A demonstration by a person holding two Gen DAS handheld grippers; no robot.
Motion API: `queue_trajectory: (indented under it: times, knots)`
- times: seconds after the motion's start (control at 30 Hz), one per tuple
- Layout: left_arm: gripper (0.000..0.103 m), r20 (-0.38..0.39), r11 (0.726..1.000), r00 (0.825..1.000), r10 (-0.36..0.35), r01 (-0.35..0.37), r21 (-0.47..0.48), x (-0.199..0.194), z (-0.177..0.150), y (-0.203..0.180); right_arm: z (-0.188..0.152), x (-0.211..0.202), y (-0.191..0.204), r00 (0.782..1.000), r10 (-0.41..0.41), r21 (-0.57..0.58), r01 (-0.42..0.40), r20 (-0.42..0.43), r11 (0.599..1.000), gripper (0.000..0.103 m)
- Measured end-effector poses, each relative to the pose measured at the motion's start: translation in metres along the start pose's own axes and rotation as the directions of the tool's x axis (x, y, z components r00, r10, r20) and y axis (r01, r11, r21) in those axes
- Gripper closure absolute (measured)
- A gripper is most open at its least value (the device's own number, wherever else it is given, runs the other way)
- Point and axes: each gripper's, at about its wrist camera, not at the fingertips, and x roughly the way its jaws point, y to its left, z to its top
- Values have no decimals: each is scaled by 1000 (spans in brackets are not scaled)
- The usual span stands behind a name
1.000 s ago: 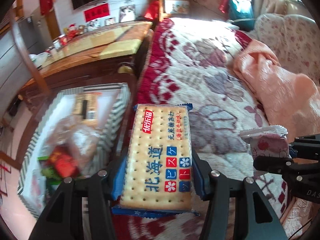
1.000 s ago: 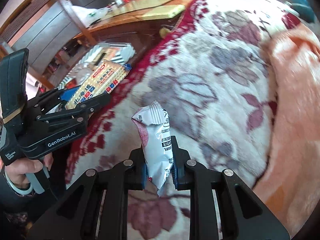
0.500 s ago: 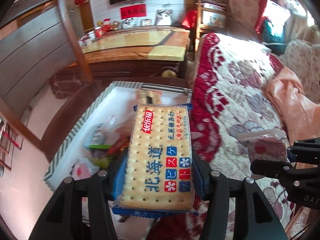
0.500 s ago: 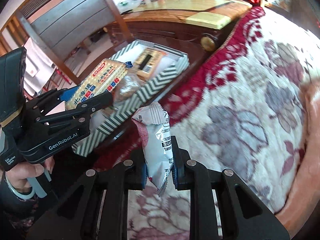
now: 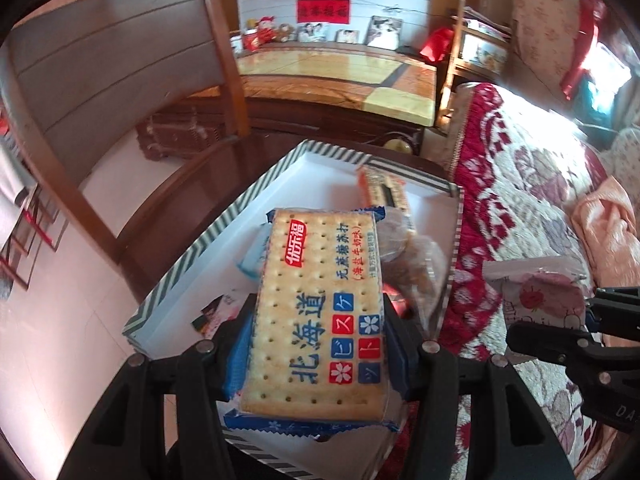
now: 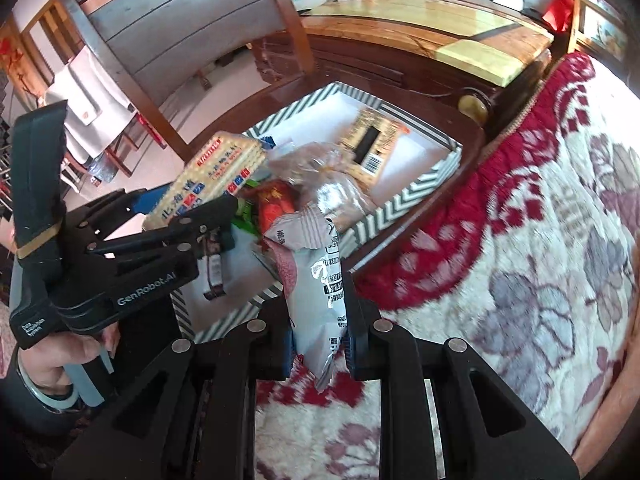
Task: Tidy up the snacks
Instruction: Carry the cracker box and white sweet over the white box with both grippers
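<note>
Over the striped box (image 5: 192, 256), the left gripper (image 5: 316, 344) clamps a stiff, likely breakable cracker pack (image 5: 320, 312) by its long edges; the right gripper (image 6: 318, 340) pinches a light, crinkly snack pouch (image 6: 316, 276) mid-body.

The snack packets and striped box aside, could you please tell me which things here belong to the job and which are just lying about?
Job: blue-edged cracker packet in left tool; silver-pink snack pouch in right tool; green-striped white box.
Lying about: floral red-cream blanket; wooden chair; framed photos.
</note>
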Motion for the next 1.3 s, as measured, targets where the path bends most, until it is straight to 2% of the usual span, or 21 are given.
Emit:
queue_trajectory:
  times: [0.47, 0.8, 1.3]
  knots:
    - [45, -39, 994, 999, 27, -31, -109, 15, 0, 33, 28, 33, 22, 999, 21, -56, -24, -48, 998, 85]
    - [45, -71, 990, 997, 28, -37, -135, 28, 0, 39, 46, 52, 30, 997, 22, -85, -29, -80, 996, 85]
    - [45, -112, 986, 993, 33, -50, -157, 45, 4, 45, 84, 91, 35, 992, -22, -136, 4, -128, 991, 86]
